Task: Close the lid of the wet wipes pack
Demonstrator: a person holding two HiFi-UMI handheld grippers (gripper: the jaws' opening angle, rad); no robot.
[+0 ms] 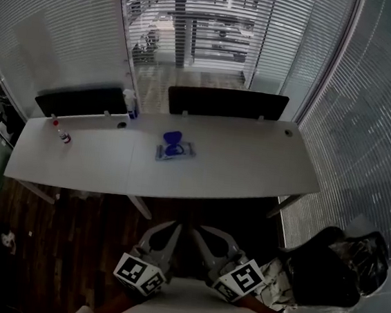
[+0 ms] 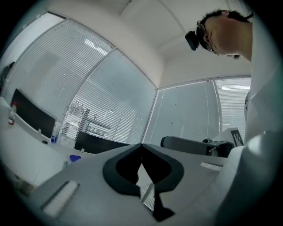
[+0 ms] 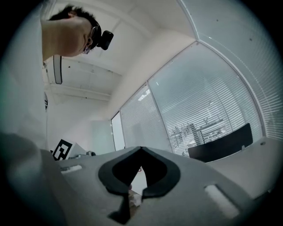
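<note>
So, both grippers are held on the near side of the table (image 1: 249,172), well short of its edge. The left gripper (image 2: 141,145) has its jaws pressed together with nothing in them, and the right gripper (image 3: 140,149) is the same, closed up and empty. Between them and the table there's only dark wood floor (image 1: 70,229). Off the table's near right corner sits a black chair (image 1: 329,270) in clear plastic wrap.

On the table, the wet wipes pack (image 1: 176,150) lies flat around mid-width, with its blue lid (image 1: 173,140) flipped up and open. Toward the table's left end stands a small red-capped bottle (image 1: 63,136), well apart from the pack. Along the table's far edge there's a spray bottle (image 1: 129,102) and two black panels (image 1: 227,103).
</note>
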